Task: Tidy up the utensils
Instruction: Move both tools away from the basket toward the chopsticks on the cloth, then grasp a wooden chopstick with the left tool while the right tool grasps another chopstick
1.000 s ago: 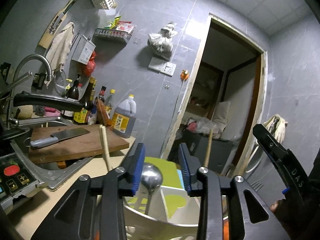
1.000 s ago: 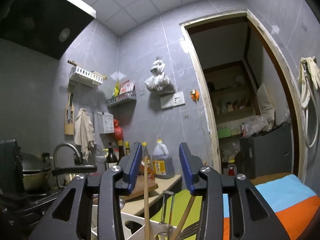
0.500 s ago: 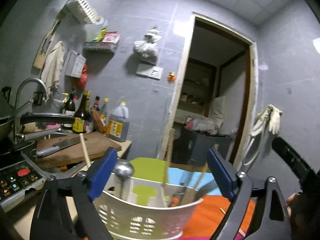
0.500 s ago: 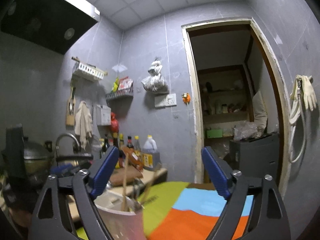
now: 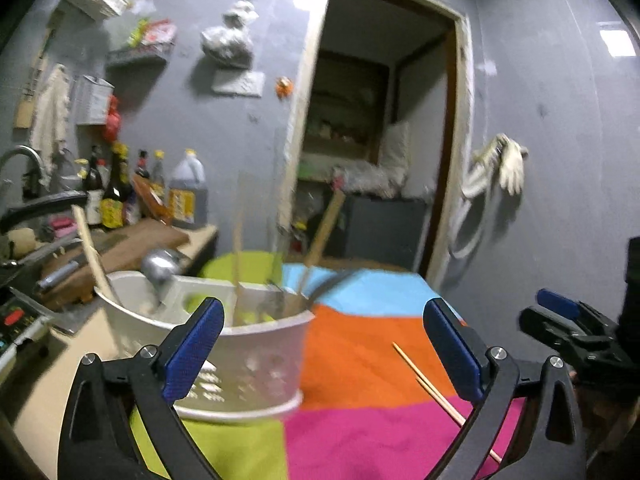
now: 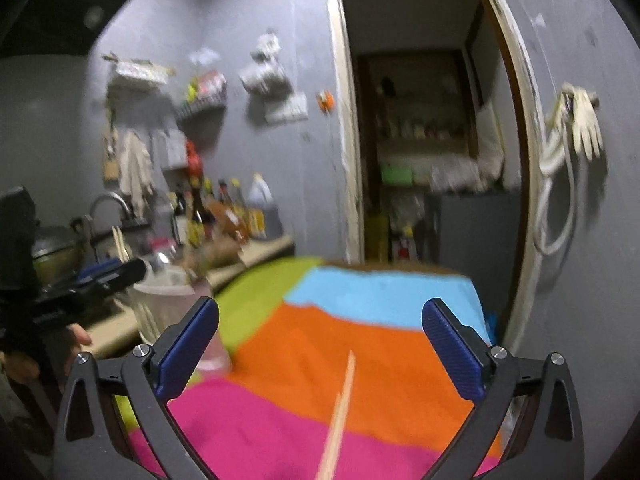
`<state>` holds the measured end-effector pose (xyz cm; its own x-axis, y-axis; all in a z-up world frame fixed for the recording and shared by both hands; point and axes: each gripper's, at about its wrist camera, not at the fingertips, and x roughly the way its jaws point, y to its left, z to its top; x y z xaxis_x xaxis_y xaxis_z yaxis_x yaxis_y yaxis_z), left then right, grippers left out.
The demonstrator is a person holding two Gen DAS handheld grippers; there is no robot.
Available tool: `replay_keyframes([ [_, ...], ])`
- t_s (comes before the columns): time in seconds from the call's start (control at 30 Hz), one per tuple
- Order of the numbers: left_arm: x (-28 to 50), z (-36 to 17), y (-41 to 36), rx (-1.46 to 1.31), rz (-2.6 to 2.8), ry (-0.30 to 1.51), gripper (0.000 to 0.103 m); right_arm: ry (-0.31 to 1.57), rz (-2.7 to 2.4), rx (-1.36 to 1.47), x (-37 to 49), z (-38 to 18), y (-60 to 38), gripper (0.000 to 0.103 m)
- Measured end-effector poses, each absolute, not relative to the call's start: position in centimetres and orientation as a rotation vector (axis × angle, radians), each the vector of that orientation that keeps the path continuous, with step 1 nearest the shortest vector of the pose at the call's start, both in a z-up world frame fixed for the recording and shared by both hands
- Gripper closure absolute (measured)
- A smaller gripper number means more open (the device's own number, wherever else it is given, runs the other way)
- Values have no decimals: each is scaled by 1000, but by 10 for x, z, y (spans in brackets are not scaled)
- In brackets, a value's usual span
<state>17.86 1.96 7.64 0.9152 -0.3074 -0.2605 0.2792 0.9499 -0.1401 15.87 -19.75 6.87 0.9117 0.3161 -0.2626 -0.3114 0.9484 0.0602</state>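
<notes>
A white slotted basket (image 5: 240, 344) stands on the colourful cloth (image 5: 360, 360), holding a steel ladle (image 5: 160, 268), a wooden spatula (image 5: 92, 256) and several upright sticks. My left gripper (image 5: 322, 312) is just in front of the basket. Its jaws are opening wide and nothing is pressed between them. A pair of chopsticks (image 5: 432, 390) lies loose on the cloth to the right. My right gripper (image 6: 320, 312) hovers over the cloth (image 6: 360, 352), its jaws opening and gripping nothing. A chopstick (image 6: 340, 408) lies on the cloth below it. The basket (image 6: 172, 304) sits to its left.
A counter at left carries sauce bottles (image 5: 116, 200), a big oil jug (image 5: 188, 196) and a cutting board (image 5: 132, 248) with a cleaver. A tap (image 5: 24, 160) and sink lie beyond. A doorway (image 5: 380, 140) opens at the back. Gloves (image 5: 508, 160) hang on the right wall.
Both grippers have opened wide and drawn back from the basket. Both views have swung right, so the basket now sits to the left and the loose chopsticks show.
</notes>
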Motion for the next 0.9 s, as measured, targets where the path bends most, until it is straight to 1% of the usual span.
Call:
replay_keyframes([
  [0.33, 198, 31, -29, -64, -364, 510, 5, 574, 226, -24, 193, 20, -225, 0],
  [0.43, 204, 18, -37, -48, -360, 563, 5, 637, 234, -46, 202, 9, -225, 1],
  [0.53, 209, 10, -42, -33, -343, 605, 5, 688, 248, -77, 209, -1, -223, 10],
  [0.6, 212, 5, -43, -21, -327, 634, 5, 727, 262, -92, 215, -7, -221, 24],
  [0.63, 215, 1, -44, -16, -322, 655, 5, 748, 269, -99, 218, -11, -221, 26],
  [0.67, 218, -1, -44, -13, -319, 671, 5, 766, 275, -104, 220, -14, -220, 31],
  [0.8, 225, -12, -46, -3, -306, 731, 5, 815, 312, -117, 227, -23, -216, 39],
  [0.9, 231, -16, -47, -4, -304, 766, 5, 838, 335, -142, 229, -27, -211, 41],
])
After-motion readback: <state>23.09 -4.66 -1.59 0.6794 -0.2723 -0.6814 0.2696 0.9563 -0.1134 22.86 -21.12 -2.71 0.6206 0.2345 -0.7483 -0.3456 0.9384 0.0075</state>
